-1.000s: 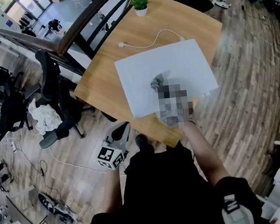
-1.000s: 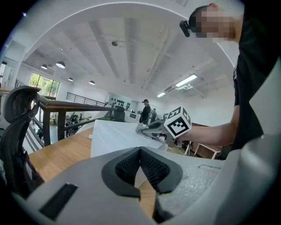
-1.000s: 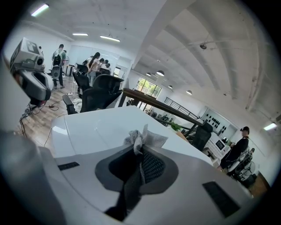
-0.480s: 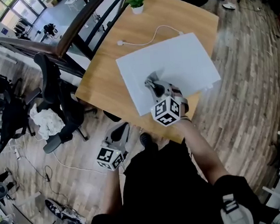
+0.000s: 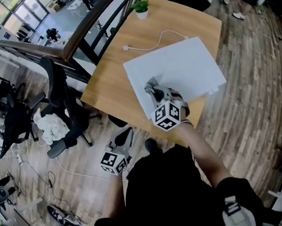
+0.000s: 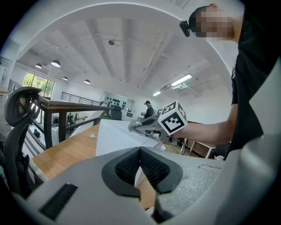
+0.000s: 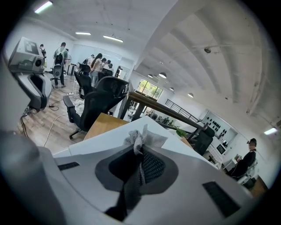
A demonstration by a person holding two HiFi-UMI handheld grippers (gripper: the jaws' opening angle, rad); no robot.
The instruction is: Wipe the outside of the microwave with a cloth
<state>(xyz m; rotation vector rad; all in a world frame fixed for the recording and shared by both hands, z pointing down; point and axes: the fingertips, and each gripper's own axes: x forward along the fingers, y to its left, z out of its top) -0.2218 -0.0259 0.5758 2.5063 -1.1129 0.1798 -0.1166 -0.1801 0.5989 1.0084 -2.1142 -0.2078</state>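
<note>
Head view: right gripper [image 5: 152,88] is holding a grey cloth [image 5: 150,85] against the top panel of the white microwave [image 5: 186,62], toward the panel's near left part. The microwave is sitting on the wooden bench [image 5: 109,73].

Right gripper view: the jaws are clenching the cloth, and a crumpled tuft is sticking out past the tips.

Left gripper [image 5: 124,133] is hanging low over the floor [image 5: 78,182] beside the bench, jaws pressed together and grasping nothing.

A white cable [image 5: 148,43] and a small potted plant [image 5: 141,6] are occupying the bench beyond the microwave.
</note>
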